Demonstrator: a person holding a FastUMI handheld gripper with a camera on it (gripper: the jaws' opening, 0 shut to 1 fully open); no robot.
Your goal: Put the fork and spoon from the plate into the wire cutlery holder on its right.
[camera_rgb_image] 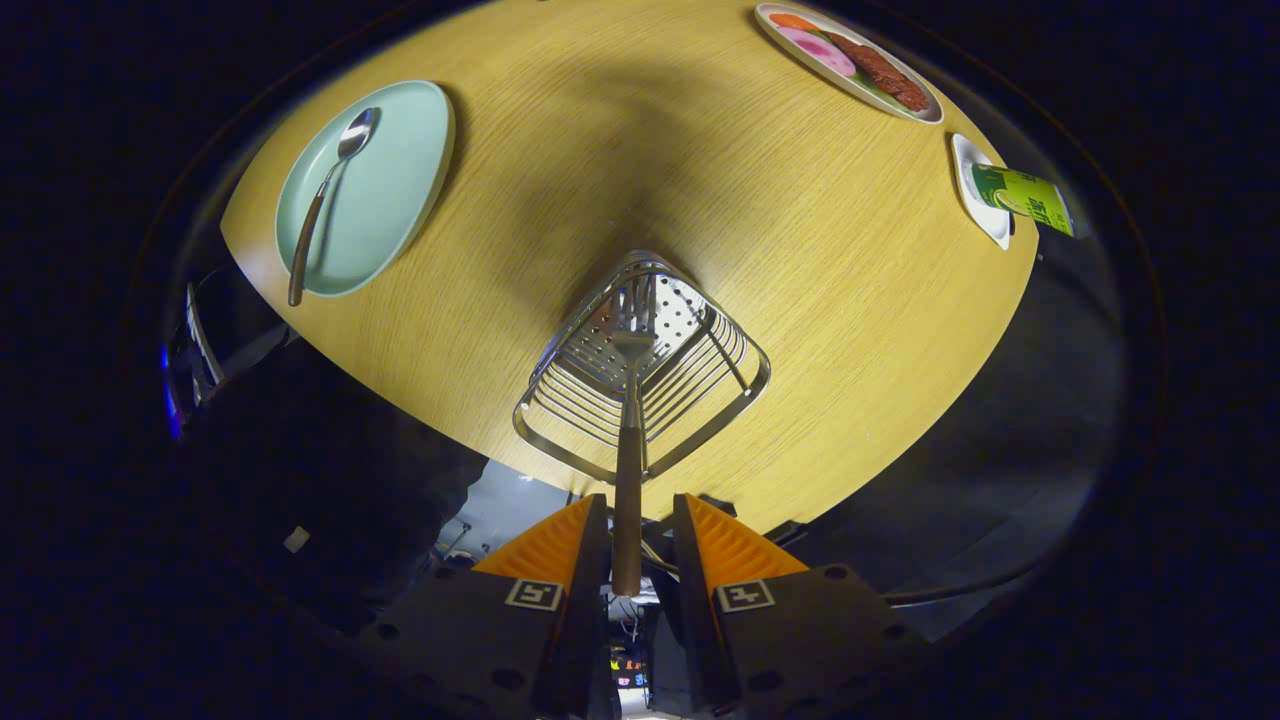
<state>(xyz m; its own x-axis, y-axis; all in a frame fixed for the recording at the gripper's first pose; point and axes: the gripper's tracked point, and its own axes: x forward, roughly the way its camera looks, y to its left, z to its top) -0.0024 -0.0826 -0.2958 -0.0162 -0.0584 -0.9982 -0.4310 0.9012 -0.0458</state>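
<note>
My gripper point(640, 525) stands with its two orange fingers point(545, 545) set narrow, the brown handle of the fork point(628, 470) lying in the gap between them. The handle sits close against the left finger; on the right side a slim gap shows, so I cannot tell whether both fingers press on it. The handle's near end reaches back between the fingers.

Just ahead of the fingers, the fork runs forward and its tines point into the open mouth of the wire cutlery holder point(560, 440). The tines overlap the holder's perforated bottom plate, and whether they touch it is hard to make out. The holder stands near the table's near edge, with bare wood all round its rim.

Beyond it and to the left, well apart, the pale green plate point(400, 200) carries the spoon point(325, 190); the spoon's handle tip overhangs the plate's near rim.

The wooden table point(700, 170) lies open between plate and holder. At its far right stand a plate of food point(845, 55) and a small white dish point(975, 195) holding a green packet point(1025, 198), which juts past the table's edge.
</note>
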